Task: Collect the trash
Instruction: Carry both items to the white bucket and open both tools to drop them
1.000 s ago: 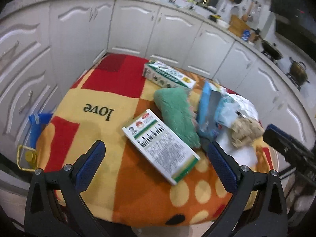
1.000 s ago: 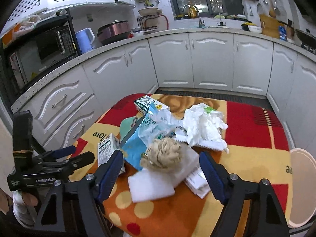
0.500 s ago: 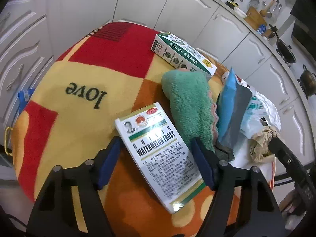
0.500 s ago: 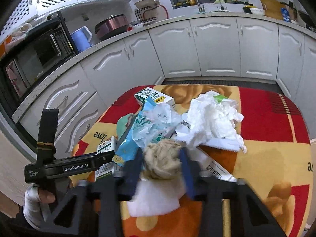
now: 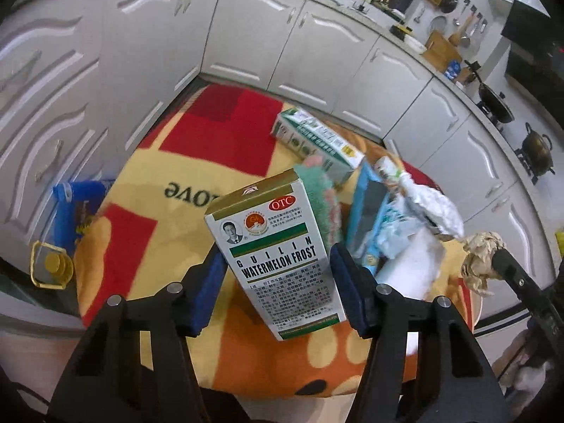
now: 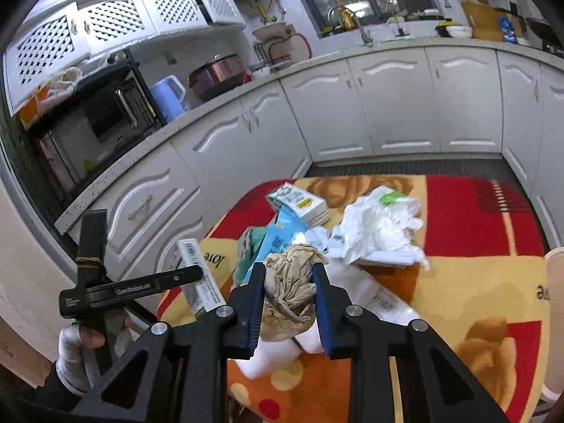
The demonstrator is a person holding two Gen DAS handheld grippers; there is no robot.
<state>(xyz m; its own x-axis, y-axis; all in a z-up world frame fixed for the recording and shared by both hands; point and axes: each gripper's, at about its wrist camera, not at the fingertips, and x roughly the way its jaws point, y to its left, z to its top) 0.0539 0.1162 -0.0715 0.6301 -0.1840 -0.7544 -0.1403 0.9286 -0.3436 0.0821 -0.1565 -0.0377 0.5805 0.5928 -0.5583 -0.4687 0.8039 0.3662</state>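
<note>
My left gripper [image 5: 277, 259] holds a white and green "Watermelon Frost" box [image 5: 268, 232] by its two long sides. The jaws are still closing on it, and the box is tilted up off the table's blanket [image 5: 169, 239]. My right gripper [image 6: 288, 269] is shut on a crumpled brown paper wad [image 6: 290, 282], held just above the litter pile. That wad [image 5: 481, 257] also shows at the right of the left wrist view. The right wrist view shows the box [image 6: 197, 275] edge-on at the left.
On the blanket lie a green and white carton [image 6: 299, 204], a green cloth [image 5: 319, 197], a blue packet [image 5: 366, 211], crumpled white plastic [image 6: 380, 229] and flat white paper [image 6: 356, 282]. A yellow-capped bottle [image 5: 53, 264] stands left of the table, a pale bin rim [image 6: 555, 282] right. White cabinets [image 6: 387, 105] surround it.
Both grippers went from wide open to shut. The left took the box by its sides and raised it off the blanket. The right closed on the brown wad and lifted it.
</note>
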